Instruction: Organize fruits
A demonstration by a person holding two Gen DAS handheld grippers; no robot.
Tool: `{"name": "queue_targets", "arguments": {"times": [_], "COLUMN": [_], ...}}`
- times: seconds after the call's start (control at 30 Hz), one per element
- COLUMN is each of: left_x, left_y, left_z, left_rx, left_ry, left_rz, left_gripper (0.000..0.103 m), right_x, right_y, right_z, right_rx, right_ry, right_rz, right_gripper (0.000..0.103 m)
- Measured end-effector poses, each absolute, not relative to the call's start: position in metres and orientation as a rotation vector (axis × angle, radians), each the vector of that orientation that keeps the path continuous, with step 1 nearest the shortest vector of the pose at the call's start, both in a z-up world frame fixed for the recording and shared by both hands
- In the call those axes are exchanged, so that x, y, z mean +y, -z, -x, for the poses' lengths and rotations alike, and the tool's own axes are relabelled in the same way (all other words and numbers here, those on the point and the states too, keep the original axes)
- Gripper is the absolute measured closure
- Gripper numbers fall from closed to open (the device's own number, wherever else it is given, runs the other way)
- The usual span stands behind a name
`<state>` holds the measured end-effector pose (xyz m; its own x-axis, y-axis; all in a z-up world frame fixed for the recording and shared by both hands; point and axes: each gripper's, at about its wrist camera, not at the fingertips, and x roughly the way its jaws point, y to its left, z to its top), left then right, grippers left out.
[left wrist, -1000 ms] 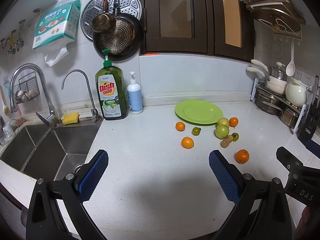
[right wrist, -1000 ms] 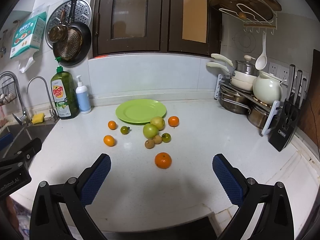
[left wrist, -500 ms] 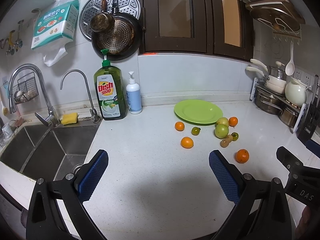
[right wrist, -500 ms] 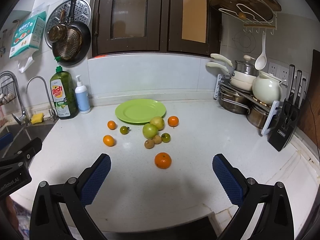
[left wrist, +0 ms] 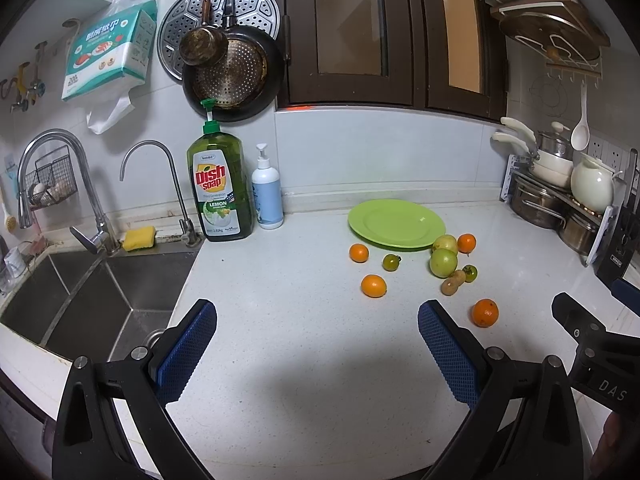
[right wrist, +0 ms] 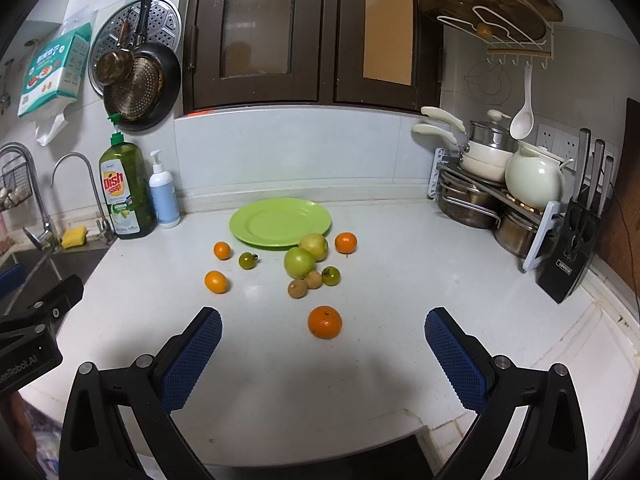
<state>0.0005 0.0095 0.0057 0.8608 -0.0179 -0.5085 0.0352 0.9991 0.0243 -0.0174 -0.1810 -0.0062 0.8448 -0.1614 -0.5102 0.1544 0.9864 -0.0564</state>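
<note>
I hold my left gripper low over the white counter, its blue pads spread wide with nothing between them. My right gripper hangs the same way, jaws released and bare.

In the right wrist view, the nearest orange sits at twelve o'clock just ahead of my fingertips, alone on the counter. Beyond it, still around twelve, is a huddle: two small brown fruits touching each other, a big green fruit just behind them, and a yellowish one touching that and lying against the near rim of the green plate. A small dark-green fruit lies just right of the brown pair, and an orange sits at one o'clock beside the yellowish one. At eleven o'clock are two more oranges (one nearer, one farther, well apart from the huddle) and another small dark-green fruit between the farther orange and the big green fruit. The plate itself holds nothing.

In the left wrist view, all the fruit lies at one to two o'clock, with the sink at nine o'clock and the dish soap bottle at eleven.
</note>
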Motion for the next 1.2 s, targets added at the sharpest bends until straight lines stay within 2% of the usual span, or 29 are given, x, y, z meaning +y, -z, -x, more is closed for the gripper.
{"name": "queue_targets", "arguments": {"times": [0.63,1.0,1.2], "left_x": [0.001,-0.014,-0.014], "left_y": [-0.001,0.02,0.034], "left_z": [-0.013,-0.028,-0.057], "left_rx": [0.548,0.582,0.618], "left_ry": [0.019,-0.009,0.06], "left_rz": [-0.044,-0.07,-0.106], "left_gripper": [0.0,0.0,0.011], "right_x": [-0.19,-0.201,-0.203], "right_y": [0.012,0.031,0.05], "right_z": [0.006,-0.016,-0.036], "right_rx": [0.555,0.597,0.657], "right_ry": [0.154,0.12,0.146], "right_rz": [0.013,0.004,-0.035], "right_gripper": [0.0,0.0,0.001]}}
